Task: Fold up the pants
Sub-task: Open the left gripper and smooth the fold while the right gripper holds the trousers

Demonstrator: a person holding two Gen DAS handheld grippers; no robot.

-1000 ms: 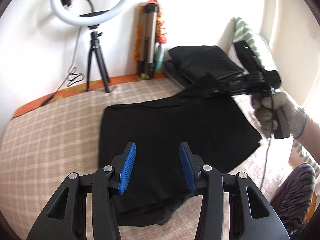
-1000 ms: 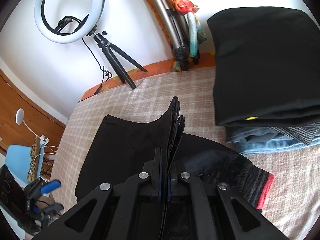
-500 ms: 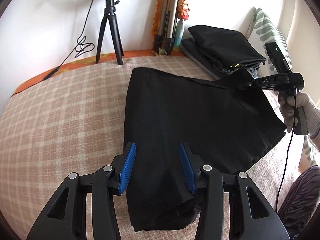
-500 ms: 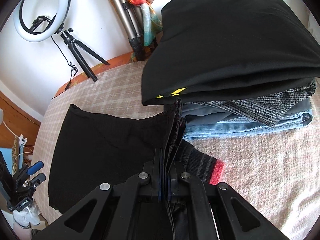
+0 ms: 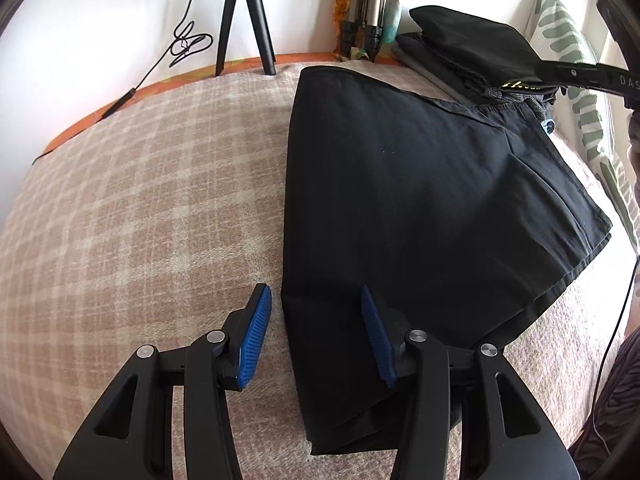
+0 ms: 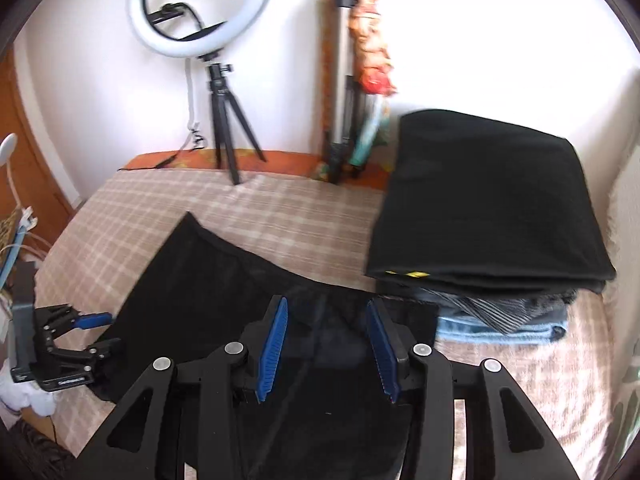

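Note:
Black pants [image 5: 420, 200], folded in half, lie flat on the plaid bed cover [image 5: 140, 200]. My left gripper [image 5: 313, 292] hovers low over their near left edge, one blue pad above the cover and the other above the cloth. Its jaws are opening and grip nothing. In the right wrist view my right gripper [image 6: 326, 304] hangs above the far end of the pants [image 6: 208, 280]. Its jaws are opening; the cloth lies below the pads, unpinched. The left gripper [image 6: 106, 332] shows at the left there. A finger [image 5: 576, 76] of the right gripper crosses the left wrist view's upper right.
A stack of folded clothes [image 6: 488, 200] with a black piece on top sits at the back right, close to the pants. A ring light on a tripod [image 6: 200, 12] and a folded tripod [image 6: 340, 80] stand by the wall. A striped pillow [image 5: 568, 40] lies on the right.
My right gripper let go of the pants' edge it was holding up, opened and drew back upward. The pants now lie flat. My left gripper sank toward their near left edge.

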